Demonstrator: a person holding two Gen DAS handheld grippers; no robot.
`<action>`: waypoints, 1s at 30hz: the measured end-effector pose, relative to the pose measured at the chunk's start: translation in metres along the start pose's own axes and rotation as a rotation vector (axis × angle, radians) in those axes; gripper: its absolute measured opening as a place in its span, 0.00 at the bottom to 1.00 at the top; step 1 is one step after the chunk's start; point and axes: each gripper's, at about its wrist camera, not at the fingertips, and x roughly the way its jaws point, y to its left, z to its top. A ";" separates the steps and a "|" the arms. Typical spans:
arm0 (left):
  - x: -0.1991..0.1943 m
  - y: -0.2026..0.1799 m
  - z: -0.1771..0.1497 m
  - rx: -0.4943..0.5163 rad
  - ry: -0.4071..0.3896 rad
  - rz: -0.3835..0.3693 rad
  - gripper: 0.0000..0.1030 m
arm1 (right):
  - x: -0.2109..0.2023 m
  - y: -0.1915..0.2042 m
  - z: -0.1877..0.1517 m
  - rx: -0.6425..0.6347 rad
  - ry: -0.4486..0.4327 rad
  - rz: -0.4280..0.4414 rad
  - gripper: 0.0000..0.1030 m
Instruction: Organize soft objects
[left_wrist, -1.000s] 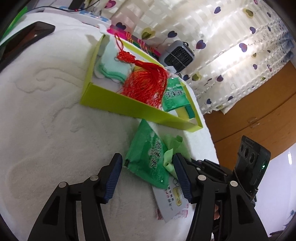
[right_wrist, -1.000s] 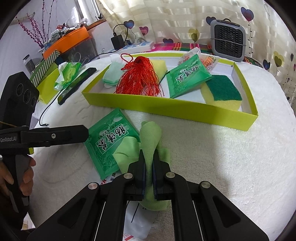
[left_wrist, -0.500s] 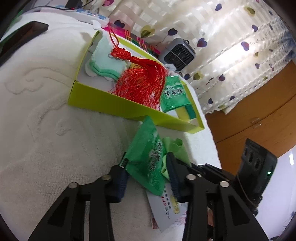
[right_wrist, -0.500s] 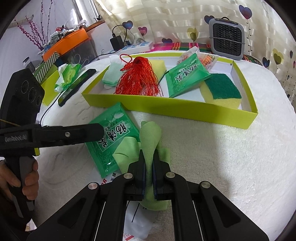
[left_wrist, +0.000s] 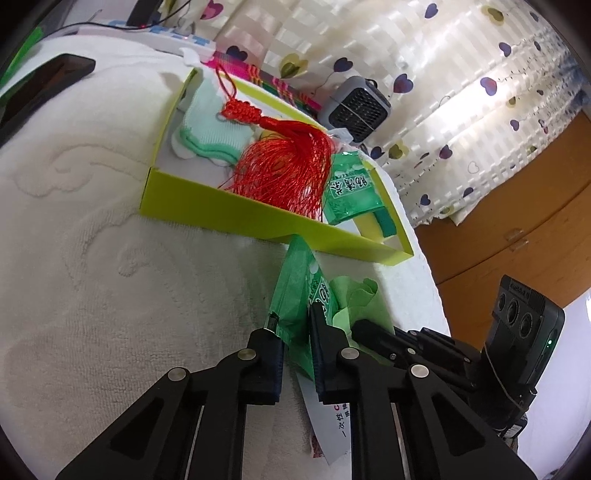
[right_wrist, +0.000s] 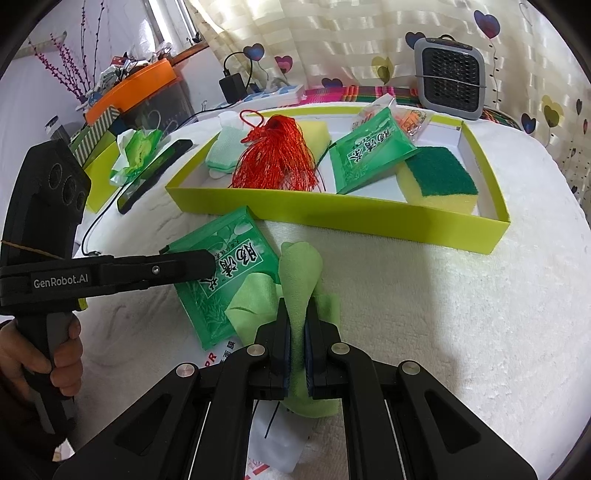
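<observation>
My left gripper (left_wrist: 297, 332) is shut on a green tissue packet (left_wrist: 295, 291), pinching it on edge just above the white towel; it also shows in the right wrist view (right_wrist: 225, 273). My right gripper (right_wrist: 297, 332) is shut on a light green cloth (right_wrist: 299, 273), seen beside the packet in the left wrist view (left_wrist: 354, 299). The yellow-green tray (right_wrist: 369, 221) behind holds a red tassel (right_wrist: 277, 158), a second green packet (right_wrist: 369, 151), a green-and-yellow sponge (right_wrist: 436, 177) and a mint cloth (right_wrist: 221, 151).
A white paper packet (right_wrist: 273, 432) lies under the cloth. A black phone (right_wrist: 155, 173) lies left of the tray. A grey heater (right_wrist: 448, 77) stands behind the tray. An orange box and clutter sit at the far left. The towel's edge (left_wrist: 428, 280) drops off on the right.
My left gripper moved in around the green packet and closed on it, tipping it up on edge. My right gripper stayed shut on the light green cloth.
</observation>
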 end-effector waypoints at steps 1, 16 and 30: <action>-0.002 -0.001 0.000 0.007 -0.004 0.005 0.12 | -0.001 0.000 0.000 0.002 -0.002 0.000 0.06; -0.054 -0.043 0.012 0.193 -0.167 0.110 0.10 | -0.049 -0.002 0.014 0.002 -0.137 -0.053 0.06; -0.056 -0.044 0.018 0.226 -0.170 0.085 0.10 | -0.050 -0.006 0.029 0.020 -0.163 -0.082 0.06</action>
